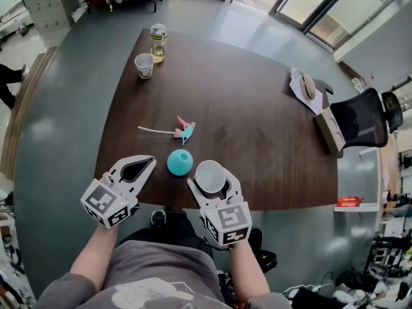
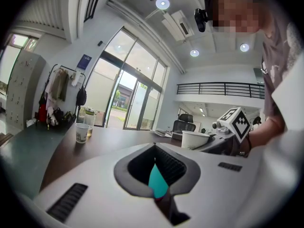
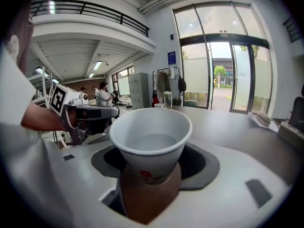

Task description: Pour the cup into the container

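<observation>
Here, the white paper cup (image 3: 152, 141) sits clamped upright between the jaws of the right tool (image 1: 212, 184), over the near edge of the tabletop (image 1: 257, 127). Whether its base touches the wood cannot be told.

Only the right gripper view looks into the cup: clear liquid partway up the wall, small red print low on the side. The head view gives just a pale rim and interior from above.

The teal container (image 1: 180, 162), rounded, stands on the tabletop just left of the cup; contents not visible. The left gripper view catches it only as a teal sliver through the slot between the jaws.

The left tool (image 1: 149, 163) is closed on nothing, jaws together, tips just left of the container and apart from it. Both forearms (image 1: 96, 253) reach in from the bottom edge, the left tool near level, the right angled down a little.

Farther off:
- a pink-and-teal item (image 1: 183, 129) with a white cord, mid-tabletop
- a second paper cup (image 1: 144, 65) beside a lidded jar (image 1: 158, 42) holding yellowish liquid, at the far left edge
</observation>
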The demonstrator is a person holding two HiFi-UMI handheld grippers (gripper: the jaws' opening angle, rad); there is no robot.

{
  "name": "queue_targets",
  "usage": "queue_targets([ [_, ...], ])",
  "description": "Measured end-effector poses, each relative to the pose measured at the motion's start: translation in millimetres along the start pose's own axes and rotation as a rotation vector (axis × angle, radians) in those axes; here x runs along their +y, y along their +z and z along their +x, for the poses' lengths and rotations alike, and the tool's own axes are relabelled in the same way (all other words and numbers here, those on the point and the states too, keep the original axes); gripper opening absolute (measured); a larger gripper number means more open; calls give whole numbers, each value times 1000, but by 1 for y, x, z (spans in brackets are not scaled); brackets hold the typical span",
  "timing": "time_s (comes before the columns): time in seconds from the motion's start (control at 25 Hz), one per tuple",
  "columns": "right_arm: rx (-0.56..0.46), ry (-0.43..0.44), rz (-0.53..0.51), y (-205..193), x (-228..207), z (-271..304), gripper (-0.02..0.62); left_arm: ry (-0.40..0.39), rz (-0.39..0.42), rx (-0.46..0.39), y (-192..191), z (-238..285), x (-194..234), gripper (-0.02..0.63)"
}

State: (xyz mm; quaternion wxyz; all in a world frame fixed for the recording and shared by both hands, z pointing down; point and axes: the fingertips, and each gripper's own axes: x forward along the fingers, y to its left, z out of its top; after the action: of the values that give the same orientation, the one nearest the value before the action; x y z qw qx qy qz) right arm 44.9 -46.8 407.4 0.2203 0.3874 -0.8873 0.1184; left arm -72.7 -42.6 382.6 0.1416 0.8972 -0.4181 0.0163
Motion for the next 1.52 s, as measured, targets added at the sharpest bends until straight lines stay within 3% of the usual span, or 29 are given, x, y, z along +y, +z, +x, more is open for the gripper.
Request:
queue_targets([
  [0.68, 225, 126, -88, -26, 6, 27, 293, 13, 8, 40, -15, 20, 9, 6],
  [1.52, 401, 174, -147, -25, 3, 31, 292, -1, 15, 76, -17, 33, 14, 6],
])
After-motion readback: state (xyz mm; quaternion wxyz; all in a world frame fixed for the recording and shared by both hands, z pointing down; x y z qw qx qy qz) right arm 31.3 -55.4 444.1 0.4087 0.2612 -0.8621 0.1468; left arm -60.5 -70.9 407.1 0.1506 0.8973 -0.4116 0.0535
